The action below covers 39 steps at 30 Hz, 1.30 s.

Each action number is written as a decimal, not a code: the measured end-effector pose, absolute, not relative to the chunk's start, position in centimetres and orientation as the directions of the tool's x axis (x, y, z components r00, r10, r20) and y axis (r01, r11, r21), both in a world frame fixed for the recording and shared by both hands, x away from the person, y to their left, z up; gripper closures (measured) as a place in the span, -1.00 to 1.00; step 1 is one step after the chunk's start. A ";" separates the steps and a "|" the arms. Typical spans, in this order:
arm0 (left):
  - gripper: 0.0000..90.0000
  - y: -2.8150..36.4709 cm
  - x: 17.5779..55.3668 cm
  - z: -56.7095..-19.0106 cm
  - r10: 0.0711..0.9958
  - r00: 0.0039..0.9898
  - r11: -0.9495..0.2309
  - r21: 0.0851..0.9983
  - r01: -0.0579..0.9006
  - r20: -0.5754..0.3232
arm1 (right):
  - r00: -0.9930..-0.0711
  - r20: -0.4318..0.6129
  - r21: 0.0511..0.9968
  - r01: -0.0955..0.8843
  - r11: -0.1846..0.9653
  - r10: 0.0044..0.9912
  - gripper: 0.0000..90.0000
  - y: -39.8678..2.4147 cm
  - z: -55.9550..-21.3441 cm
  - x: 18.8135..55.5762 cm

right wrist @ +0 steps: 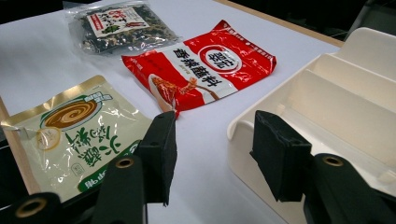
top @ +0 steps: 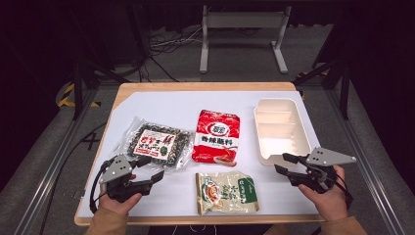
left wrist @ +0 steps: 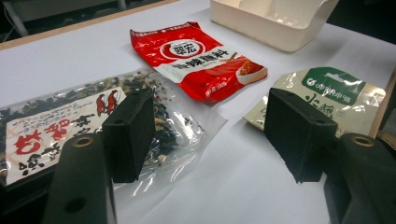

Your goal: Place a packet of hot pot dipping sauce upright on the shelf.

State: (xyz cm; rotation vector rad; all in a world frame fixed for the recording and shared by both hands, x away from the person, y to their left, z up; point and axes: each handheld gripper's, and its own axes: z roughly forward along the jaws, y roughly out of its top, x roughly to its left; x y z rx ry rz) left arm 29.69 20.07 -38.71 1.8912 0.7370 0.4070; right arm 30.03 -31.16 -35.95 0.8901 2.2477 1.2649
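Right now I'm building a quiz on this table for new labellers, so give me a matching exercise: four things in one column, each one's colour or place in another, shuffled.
Things:
1. chili seasoning packet
2. clear bag of dark dried food
3. divided tray
4. soup packet

Descriptions:
A. cream, at the table's right side
B. beige with green, nearest the person
C. red, mid-table
D. beside the left gripper

Pairs: 1-C, 2-D, 3-A, 4-B
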 end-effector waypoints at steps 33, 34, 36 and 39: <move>-0.21 19.9 29.8 -38.7 0.665 0.747 -0.304 0.902 0.307 -0.030 | -0.784 0.069 0.766 0.438 0.471 0.617 -0.11 -26.6 -37.2 29.8; -0.21 19.9 29.8 -38.7 0.665 0.747 -0.304 0.902 0.307 -0.030 | -0.784 0.078 0.758 0.448 0.475 0.615 -0.12 -26.5 -37.4 29.9; -0.22 19.9 29.8 -38.7 0.664 0.747 -0.303 0.902 0.307 -0.031 | -0.786 0.096 0.742 0.466 0.482 0.611 -0.15 -26.2 -37.9 30.0; -0.22 19.8 29.8 -38.7 0.662 0.749 -0.307 0.901 0.307 -0.029 | -0.789 0.102 0.729 0.473 0.494 0.606 -0.15 -25.9 -38.5 30.1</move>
